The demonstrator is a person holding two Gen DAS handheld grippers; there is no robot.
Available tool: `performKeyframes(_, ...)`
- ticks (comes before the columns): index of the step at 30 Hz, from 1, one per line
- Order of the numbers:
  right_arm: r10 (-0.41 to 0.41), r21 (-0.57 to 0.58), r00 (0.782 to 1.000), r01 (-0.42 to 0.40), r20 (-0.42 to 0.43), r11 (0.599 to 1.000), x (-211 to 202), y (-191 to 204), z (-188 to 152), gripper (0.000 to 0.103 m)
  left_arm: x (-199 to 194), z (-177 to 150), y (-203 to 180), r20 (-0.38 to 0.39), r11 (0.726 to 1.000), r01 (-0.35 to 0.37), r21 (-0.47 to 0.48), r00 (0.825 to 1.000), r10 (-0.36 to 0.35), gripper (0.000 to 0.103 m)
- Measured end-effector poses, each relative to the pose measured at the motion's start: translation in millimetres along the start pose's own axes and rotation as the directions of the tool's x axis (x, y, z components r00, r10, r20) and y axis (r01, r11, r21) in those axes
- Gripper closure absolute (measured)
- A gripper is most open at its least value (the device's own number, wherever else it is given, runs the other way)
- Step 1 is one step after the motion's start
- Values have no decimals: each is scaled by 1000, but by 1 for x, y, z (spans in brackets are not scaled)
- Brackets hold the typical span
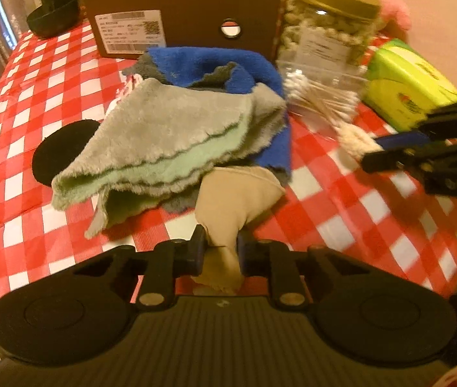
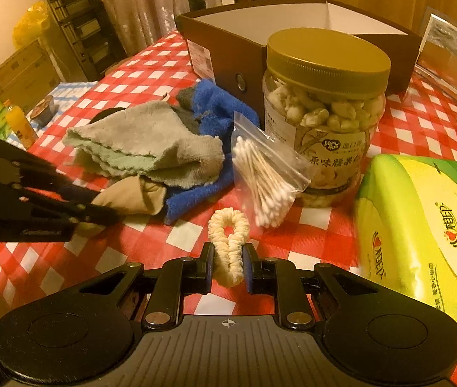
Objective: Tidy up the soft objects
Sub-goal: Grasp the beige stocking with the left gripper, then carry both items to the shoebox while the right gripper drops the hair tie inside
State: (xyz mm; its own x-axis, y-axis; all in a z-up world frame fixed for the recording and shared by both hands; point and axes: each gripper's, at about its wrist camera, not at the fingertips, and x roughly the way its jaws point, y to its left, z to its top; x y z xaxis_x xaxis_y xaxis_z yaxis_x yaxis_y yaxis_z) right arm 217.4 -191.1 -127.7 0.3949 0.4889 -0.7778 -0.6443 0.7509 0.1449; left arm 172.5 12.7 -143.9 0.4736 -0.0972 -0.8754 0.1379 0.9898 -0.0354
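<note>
My left gripper pinches the near end of the beige cloth, which lies on the checked tablecloth under the folded grey-green cloth and touches the blue cloth. My right gripper is clamped on the cream scrunchie, near the bag of cotton swabs. The brown box stands open behind the pile.

Red/white check tablecloth; blue towel; grey-green cloth; beige cloth; cream scrunchie.
</note>
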Motion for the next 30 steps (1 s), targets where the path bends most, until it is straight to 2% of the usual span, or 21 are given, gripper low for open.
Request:
performKeyframes(3,-3,9,1000,3,-5,1000,1,0,-2,84,-7,-10,-3,-19,1000,-4,26,1000,4,84)
performKeyframes(5,-3,18,1000,3,-9,1000,2,0,-2,84,-6,-14,-3,-40,1000,-12,12,999,12,78)
performKeyframes(7,-4,20,1000,5,-12,1000,1,1,-3,84,-3,-15,-2,-50,1000,-23,-13,999,22,66)
performKeyframes(12,-6,18,1000,7,-16,1000,-1,2,-5,84,0,-11,1,-47,999,-9,-40,999,7,64)
performKeyframes(15,-11,21,1000,11,-16,1000,-3,3,-7,84,1,-11,0,-47,999,0,-37,999,-1,70)
performKeyframes(16,-10,24,1000,11,-18,1000,-4,2,-7,84,1,-12,-1,-42,1000,2,-31,999,-4,80)
performKeyframes(18,-14,30,1000,14,-15,999,-6,1,-8,84,1,-12,-1,-46,1000,14,-25,999,-15,87)
performKeyframes(22,-20,39,1000,20,-8,999,-12,-1,-9,84,-4,-12,-2,-35,999,29,-31,999,-30,91)
performKeyframes(30,-20,46,1000,19,13,999,-26,-4,-9,84,-23,-1,-14,21,999,49,-9,999,-49,92)
